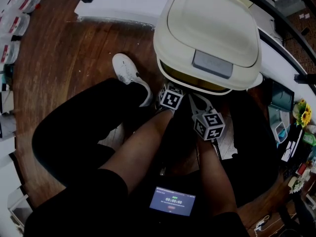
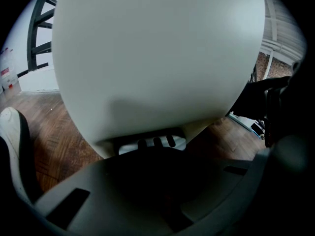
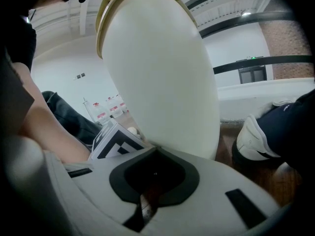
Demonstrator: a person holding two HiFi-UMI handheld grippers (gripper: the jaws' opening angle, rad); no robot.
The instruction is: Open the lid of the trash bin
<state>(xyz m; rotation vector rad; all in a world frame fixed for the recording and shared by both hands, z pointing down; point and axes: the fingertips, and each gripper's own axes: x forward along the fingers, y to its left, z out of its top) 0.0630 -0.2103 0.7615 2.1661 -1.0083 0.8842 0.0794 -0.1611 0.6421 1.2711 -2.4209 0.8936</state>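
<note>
A cream trash bin stands on the wood floor, its lid (image 1: 212, 23) down, with a grey latch plate (image 1: 212, 63) at the front edge. A yellowish band (image 1: 187, 80) shows under the lid's rim. Both grippers sit low against the bin's front, below that rim. My left gripper (image 1: 174, 92) has its marker cube by the bin's left front, and its tips are hidden under the rim. My right gripper (image 1: 201, 105) is beside it. In the left gripper view the bin wall (image 2: 147, 58) fills the frame above my left gripper (image 2: 160, 155). My right gripper (image 3: 156, 154) nearly touches the bin (image 3: 162, 73). Both look shut and hold nothing.
The person's bare forearms and dark-clothed legs crowd the space before the bin. A white shoe (image 1: 129, 75) rests left of it. A small screen (image 1: 172, 201) lies low in the head view. Bottles (image 1: 15, 14) line the left wall, and clutter (image 1: 291, 127) fills the right.
</note>
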